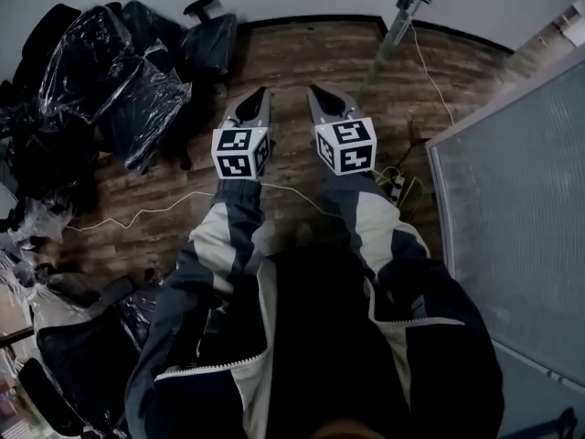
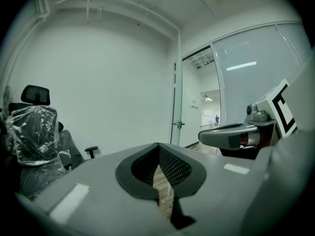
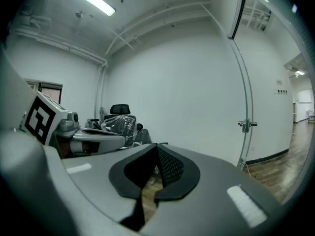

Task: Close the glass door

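Observation:
The glass door (image 2: 176, 90) stands ajar ahead, its thin edge toward me, with a metal handle (image 2: 178, 124) at mid height. It shows again at the right of the right gripper view, door (image 3: 244, 92) and handle (image 3: 246, 124). In the head view the door's edge (image 1: 402, 12) rises at the top right. My left gripper (image 1: 260, 97) and right gripper (image 1: 316, 91) are held side by side over the wooden floor, short of the door. Both are shut with nothing between the jaws: left gripper (image 2: 158, 147), right gripper (image 3: 157, 147).
Office chairs wrapped in plastic (image 1: 110, 80) crowd the left side. A frosted glass wall (image 1: 521, 218) runs along the right. A thin white cable (image 1: 137, 216) and a power strip (image 1: 398, 187) lie on the floor. Beyond the door a lit corridor (image 2: 209, 107) shows.

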`<state>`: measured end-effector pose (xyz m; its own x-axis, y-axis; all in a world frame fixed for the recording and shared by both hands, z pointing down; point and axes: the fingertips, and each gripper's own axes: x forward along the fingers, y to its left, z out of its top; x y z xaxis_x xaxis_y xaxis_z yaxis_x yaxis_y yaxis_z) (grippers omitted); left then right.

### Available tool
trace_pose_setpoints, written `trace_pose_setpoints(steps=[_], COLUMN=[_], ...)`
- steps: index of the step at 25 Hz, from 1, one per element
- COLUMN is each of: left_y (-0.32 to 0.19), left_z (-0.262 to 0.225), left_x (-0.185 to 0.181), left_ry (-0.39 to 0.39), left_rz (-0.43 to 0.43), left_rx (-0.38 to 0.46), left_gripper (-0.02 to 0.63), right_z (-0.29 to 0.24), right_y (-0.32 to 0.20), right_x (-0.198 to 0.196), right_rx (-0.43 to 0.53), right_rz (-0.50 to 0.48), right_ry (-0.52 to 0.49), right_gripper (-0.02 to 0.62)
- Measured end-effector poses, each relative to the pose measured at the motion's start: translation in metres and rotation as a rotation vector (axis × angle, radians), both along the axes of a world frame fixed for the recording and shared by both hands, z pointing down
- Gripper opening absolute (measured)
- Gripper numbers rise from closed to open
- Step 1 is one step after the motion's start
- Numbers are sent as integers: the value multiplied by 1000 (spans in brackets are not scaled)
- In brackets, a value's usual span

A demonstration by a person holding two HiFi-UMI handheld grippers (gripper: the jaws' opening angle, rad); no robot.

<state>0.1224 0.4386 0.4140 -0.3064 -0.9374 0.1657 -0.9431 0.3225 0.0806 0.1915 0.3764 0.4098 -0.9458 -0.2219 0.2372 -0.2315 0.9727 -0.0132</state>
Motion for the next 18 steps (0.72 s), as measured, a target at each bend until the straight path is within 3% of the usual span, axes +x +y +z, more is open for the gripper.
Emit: trace_pose_setpoints(steps=[8,18], left_y=[-76,-154], left_z=[6,4], left_x=[-25,-143], left_ry=[6,-3], left_rz=[9,29], left_rx=[-25,14], left_gripper=[3,3], right_z=[11,9], right_y=[-79,-169], right_x=[-22,-117], right_rx=[-9,37], right_rz=[26,113], right_ry=[6,22], right_gripper=[5,5])
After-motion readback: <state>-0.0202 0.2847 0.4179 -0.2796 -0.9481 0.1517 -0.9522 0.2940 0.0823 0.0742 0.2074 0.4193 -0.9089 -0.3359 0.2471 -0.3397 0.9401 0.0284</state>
